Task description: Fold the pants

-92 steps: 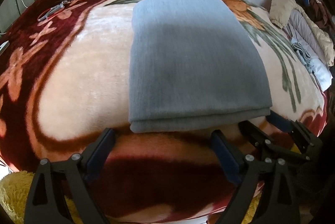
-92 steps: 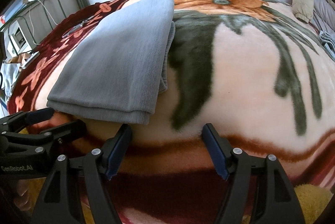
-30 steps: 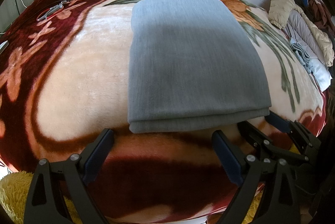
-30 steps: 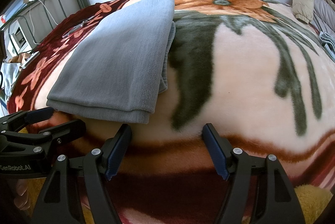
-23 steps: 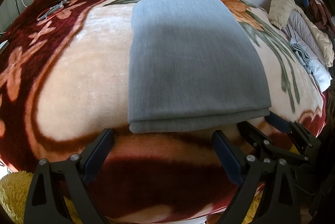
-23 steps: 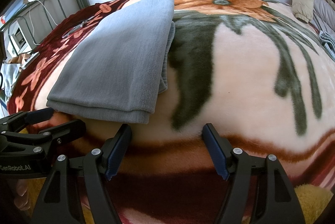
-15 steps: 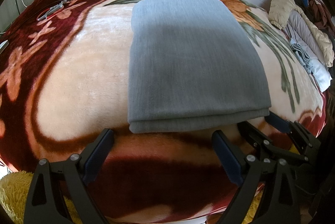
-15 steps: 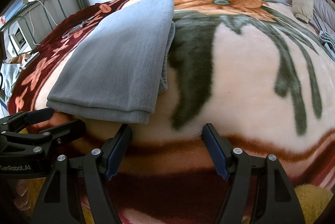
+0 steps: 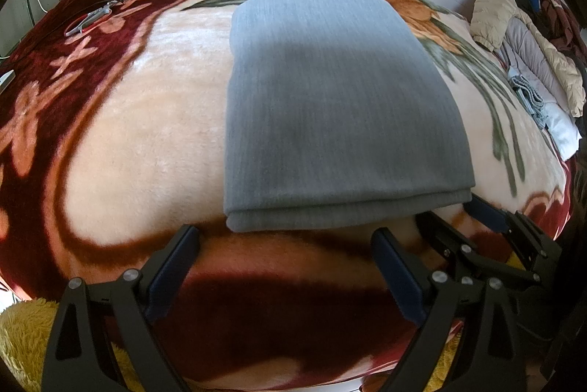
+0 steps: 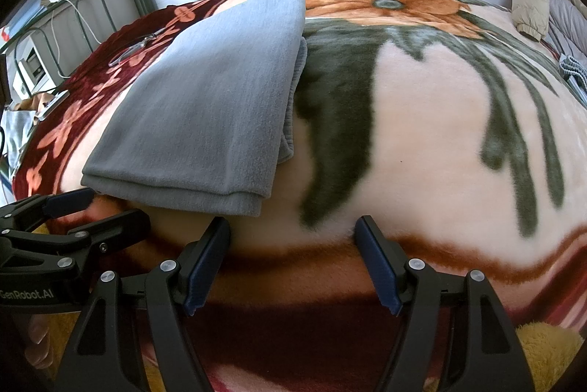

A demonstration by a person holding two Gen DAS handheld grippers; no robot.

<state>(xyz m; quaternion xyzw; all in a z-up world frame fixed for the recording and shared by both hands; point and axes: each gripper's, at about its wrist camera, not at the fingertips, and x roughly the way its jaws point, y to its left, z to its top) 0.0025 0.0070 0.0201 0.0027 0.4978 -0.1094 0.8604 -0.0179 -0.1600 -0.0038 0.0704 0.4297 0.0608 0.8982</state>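
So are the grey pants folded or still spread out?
Folded: the grey pants lie as a neat rectangle with stacked layers at the near edge, on the blanket.

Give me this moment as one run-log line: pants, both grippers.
pants: folded, flat on blanket | left gripper: jaws open, empty, short of near edge | right gripper: jaws open, empty

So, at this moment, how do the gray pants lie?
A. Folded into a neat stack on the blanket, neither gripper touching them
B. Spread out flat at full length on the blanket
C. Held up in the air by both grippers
A: the gray pants lie folded in layers on the blanket, with the left gripper and right gripper open short of them.
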